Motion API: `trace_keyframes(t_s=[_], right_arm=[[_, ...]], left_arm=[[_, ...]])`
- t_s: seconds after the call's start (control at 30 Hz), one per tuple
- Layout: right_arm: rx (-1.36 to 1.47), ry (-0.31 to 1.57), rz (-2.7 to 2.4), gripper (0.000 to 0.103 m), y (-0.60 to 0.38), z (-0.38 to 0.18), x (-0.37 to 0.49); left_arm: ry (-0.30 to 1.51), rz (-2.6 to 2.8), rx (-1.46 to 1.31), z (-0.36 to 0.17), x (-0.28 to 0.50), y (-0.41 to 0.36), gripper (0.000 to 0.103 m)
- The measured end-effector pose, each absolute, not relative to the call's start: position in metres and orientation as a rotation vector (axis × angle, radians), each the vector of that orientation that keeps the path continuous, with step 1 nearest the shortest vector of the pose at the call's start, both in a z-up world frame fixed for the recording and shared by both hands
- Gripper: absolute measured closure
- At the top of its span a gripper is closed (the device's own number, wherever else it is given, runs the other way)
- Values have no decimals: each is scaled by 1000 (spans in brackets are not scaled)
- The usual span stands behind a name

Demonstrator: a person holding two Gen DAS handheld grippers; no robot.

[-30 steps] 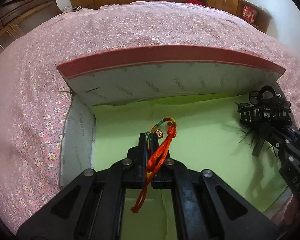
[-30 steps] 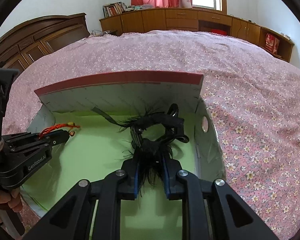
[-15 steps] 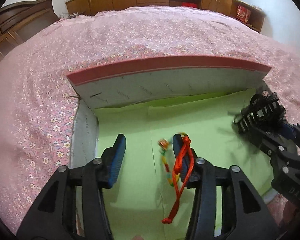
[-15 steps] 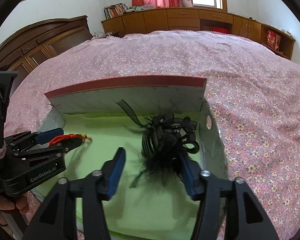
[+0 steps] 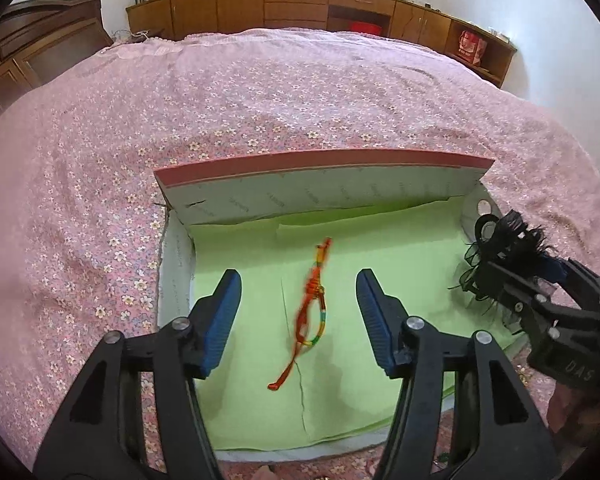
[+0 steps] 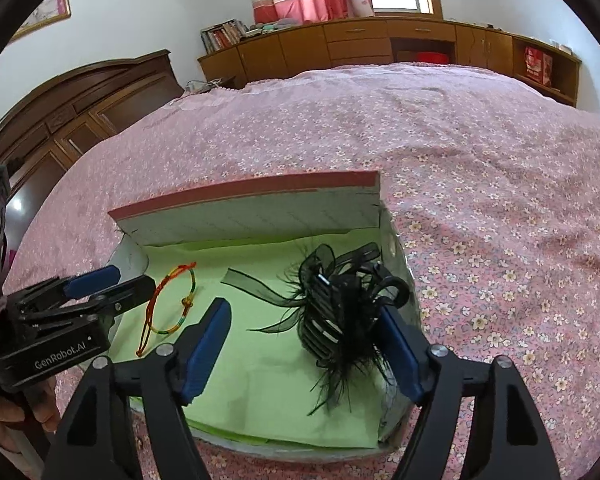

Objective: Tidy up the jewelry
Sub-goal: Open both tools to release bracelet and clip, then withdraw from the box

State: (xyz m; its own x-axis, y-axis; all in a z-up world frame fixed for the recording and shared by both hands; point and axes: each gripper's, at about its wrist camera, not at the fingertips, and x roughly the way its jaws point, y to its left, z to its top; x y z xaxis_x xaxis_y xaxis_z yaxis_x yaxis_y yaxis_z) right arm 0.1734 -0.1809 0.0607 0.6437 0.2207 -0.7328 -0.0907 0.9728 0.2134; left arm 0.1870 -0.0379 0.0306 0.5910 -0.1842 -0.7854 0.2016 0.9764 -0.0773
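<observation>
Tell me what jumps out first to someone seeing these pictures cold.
The bright green lining of the open box on the pink floral bedspread grabs the eye first. On it lie a red and multicoloured cord bracelet, between the fingers of the open left claw, and a black feathery hair clip toward the box's right side, at the open right claw.

White lettering reading "GenRobot.AI" runs along the black side of the left gripper [image 6: 100, 284], seen from the right wrist camera. On the black body of the right gripper [image 5: 512, 256], seen from the left wrist camera, the letters "DAS" are legible. Faint repeated print on the box wall [image 5: 320, 200] is too small to read.
</observation>
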Motion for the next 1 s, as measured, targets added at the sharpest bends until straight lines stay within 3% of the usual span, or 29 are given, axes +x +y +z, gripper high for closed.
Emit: trace_keyframes(t_s=[0.07,0.53,1.0], right_arm=[[156,873,198,21,-178,61,173],[68,1034,274,21,-183,62,140],[76,983,270,19,-202,80,103]], left_arm=[[925,-236,6,31,186,-36,51],[886,-232,-59,37,155,-19,51],[879,-230,-82,36,128,-8,51]])
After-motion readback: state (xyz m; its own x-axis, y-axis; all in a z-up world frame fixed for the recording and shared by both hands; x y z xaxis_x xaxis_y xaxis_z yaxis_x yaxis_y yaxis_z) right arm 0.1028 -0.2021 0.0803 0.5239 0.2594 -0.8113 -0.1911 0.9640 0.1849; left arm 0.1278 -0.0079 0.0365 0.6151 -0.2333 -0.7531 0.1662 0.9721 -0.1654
